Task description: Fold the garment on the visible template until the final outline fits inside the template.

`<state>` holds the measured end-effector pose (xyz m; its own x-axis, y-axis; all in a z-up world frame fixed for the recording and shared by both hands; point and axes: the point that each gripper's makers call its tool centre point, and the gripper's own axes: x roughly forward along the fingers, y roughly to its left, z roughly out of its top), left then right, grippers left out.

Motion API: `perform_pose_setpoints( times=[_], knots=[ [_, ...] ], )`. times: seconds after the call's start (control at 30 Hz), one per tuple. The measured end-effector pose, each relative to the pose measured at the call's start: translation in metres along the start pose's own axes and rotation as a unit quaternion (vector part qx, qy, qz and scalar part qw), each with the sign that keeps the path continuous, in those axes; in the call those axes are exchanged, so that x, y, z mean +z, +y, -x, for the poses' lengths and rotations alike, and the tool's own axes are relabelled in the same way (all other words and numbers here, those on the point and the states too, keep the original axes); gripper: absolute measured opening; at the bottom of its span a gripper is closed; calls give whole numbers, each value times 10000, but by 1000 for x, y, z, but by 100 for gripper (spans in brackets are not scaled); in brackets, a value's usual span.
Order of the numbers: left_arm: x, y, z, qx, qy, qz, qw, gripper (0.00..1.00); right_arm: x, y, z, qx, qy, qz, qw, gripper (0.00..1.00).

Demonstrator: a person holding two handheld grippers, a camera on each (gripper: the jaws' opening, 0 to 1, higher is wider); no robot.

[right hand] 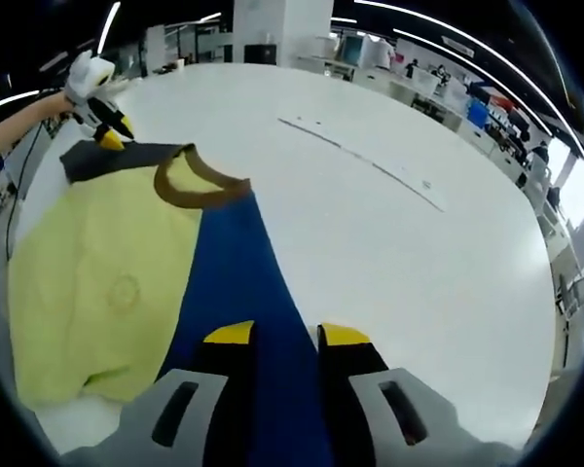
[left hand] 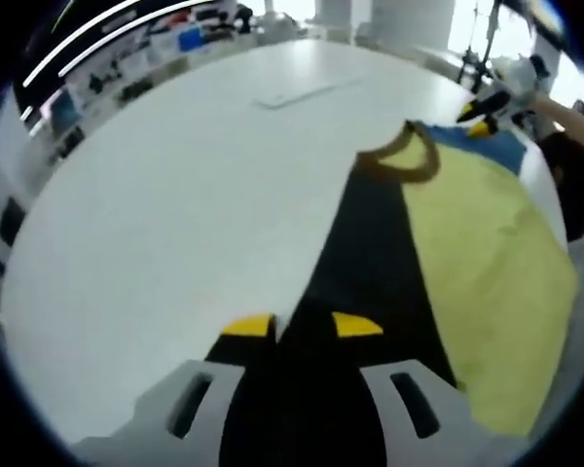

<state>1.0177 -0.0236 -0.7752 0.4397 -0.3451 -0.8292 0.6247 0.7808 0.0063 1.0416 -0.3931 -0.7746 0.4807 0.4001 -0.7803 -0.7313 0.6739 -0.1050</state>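
Shirt (right hand: 107,282) on desk (right hand: 389,243), long axis running from collar (right hand: 200,185) toward both claws. Left claw (left hand: 302,326) clamped on black sleeve (left hand: 365,253); right claw (right hand: 284,334) clamped on blue sleeve (right hand: 238,282).

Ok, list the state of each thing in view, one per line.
T-shirt: lying on the table, sleeves folded in over the yellow body, collar visible.
Left tongs: shut on T-shirt sleeve.
Right tongs: shut on T-shirt sleeve.
Table: white, bearing the shirt.
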Motion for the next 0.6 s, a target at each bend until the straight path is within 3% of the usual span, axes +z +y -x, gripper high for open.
perform_pose_setpoints(
  times=[0.6],
  knots=[
    [0,-1,-1,-91,41,142,9999,10,-1,0,-2,198,-42,-348,9992,18]
  ],
)
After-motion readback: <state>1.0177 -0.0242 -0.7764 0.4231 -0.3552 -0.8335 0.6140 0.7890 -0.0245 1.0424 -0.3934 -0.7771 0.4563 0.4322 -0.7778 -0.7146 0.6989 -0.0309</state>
